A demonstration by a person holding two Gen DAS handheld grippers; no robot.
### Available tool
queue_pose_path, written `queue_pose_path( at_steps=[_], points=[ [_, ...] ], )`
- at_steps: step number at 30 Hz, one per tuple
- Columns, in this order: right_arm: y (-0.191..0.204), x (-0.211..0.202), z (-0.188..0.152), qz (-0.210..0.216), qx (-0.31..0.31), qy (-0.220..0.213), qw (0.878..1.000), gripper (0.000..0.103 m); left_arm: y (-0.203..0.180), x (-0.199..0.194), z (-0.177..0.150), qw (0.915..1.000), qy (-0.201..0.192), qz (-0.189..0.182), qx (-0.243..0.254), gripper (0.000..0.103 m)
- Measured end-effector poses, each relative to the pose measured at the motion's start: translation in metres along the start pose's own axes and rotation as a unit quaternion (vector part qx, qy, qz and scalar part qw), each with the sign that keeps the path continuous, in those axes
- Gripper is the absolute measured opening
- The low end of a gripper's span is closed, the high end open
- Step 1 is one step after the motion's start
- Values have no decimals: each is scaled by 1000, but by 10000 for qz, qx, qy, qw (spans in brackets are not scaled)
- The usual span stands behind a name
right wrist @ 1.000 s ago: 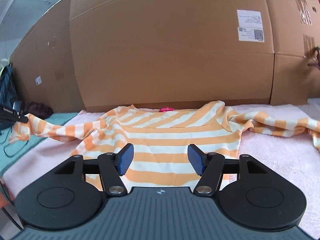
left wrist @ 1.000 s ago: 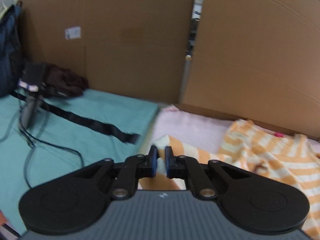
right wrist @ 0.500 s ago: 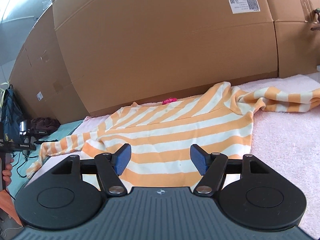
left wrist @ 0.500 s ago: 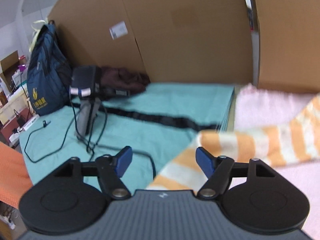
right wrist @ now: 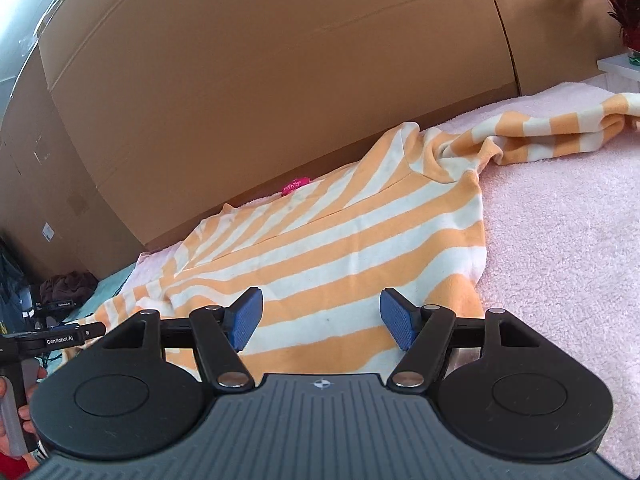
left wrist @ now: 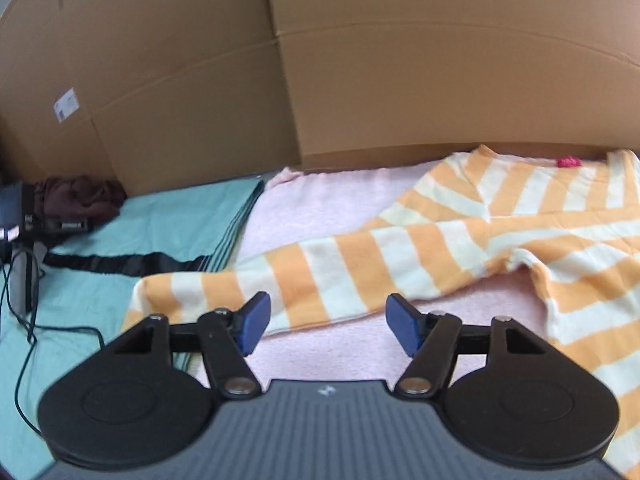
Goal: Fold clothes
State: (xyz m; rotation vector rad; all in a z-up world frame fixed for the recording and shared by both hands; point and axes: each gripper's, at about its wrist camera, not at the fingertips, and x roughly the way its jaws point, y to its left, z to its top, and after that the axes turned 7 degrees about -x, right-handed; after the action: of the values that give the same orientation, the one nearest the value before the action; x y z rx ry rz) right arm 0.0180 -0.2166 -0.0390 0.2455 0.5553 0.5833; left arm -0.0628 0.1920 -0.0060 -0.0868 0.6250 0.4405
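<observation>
The left gripper stands wide apart and holds nothing; just ahead of its blue pads lies one long sleeve of the orange-and-cream striped knit sweater, stretched flat over the fluffy pink blanket. The right gripper gapes equally wide and empty above the sweater's body near the hem. The knit looks soft, light and limp, likely best pinched at cuff, hem corner or shoulder seam

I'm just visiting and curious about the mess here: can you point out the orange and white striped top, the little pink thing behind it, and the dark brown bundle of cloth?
Orange and white striped top [right wrist: 340, 248]: right wrist view, chest.
Small pink object [right wrist: 295, 185]: right wrist view, middle.
Dark brown cloth bundle [left wrist: 78, 199]: left wrist view, middle.
</observation>
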Motion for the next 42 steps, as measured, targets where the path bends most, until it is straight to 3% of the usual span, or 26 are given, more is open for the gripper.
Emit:
queue_pose_path(
  at_steps=[3, 8, 12, 14, 15, 17, 21, 23, 24, 25, 26, 27, 29, 32, 33, 35, 37, 42],
  points=[
    [0, 1, 0, 64, -17, 17, 10000, 69, -5, 5, 4, 9989, 183, -358, -248, 69],
    [0, 2, 0, 66, 0, 14, 10000, 69, -48, -1, -14, 9961, 203, -848, 134, 83],
    [-2, 4, 1, 129, 20, 19, 9999, 72, -60, 15, -13, 9983, 74, -579, 38, 83],
    [-2, 4, 1, 160, 30, 22, 9999, 73, -63, 22, -7, 9986, -14, -519, -54, 88],
    [-2, 4, 1, 169, 33, 23, 9998, 73, -64, 26, -5, 9992, -89, -382, -2, 97],
    [-3, 5, 1, 180, 37, 19, 9998, 74, -67, 34, -2, 9998, -138, -129, 78, 100],
    [-5, 5, 1, 222, 105, 3, 9997, 74, -58, 40, -1, 9993, 129, -319, -116, 99],
    [-4, 5, 1, 207, 80, 6, 9998, 74, -51, 34, -2, 9992, 174, -343, -139, 68],
    [-4, 5, 1, 196, 63, 9, 9998, 74, -47, 30, -2, 9988, 234, -385, -166, 36],
    [-2, 4, 1, 166, 27, 18, 9999, 74, -41, 25, -1, 9982, 292, -442, -282, 20],
    [1, 3, 2, 105, -48, 37, 9999, 73, -32, 18, -4, 9977, 278, -466, -405, 18],
    [5, 3, 4, 44, -123, 55, 9999, 68, -24, 12, -7, 9971, 264, -487, -527, 2],
    [35, 8, 11, 363, -575, 69, 9977, 65, -7, -1, -20, 9978, 231, -242, -577, 0],
    [97, 21, 25, 1167, -1472, 70, 9822, 73, 17, -20, -42, 9971, 332, -199, -651, 3],
    [118, 25, 30, 1432, -1767, 71, 9738, 73, 25, -26, -47, 9968, 331, -139, -709, 16],
    [160, 34, 40, 1954, -2348, 71, 9522, 73, 41, -36, -52, 9960, 349, 83, -817, 24],
    [202, 47, 47, 2448, -2847, 123, 9268, 73, 63, -43, -53, 9940, 317, 354, -990, 22],
    [312, 125, 34, 3281, -3305, 887, 8805, 69, 121, -61, -61, 9836, 317, 751, -1608, 32]
  ],
)
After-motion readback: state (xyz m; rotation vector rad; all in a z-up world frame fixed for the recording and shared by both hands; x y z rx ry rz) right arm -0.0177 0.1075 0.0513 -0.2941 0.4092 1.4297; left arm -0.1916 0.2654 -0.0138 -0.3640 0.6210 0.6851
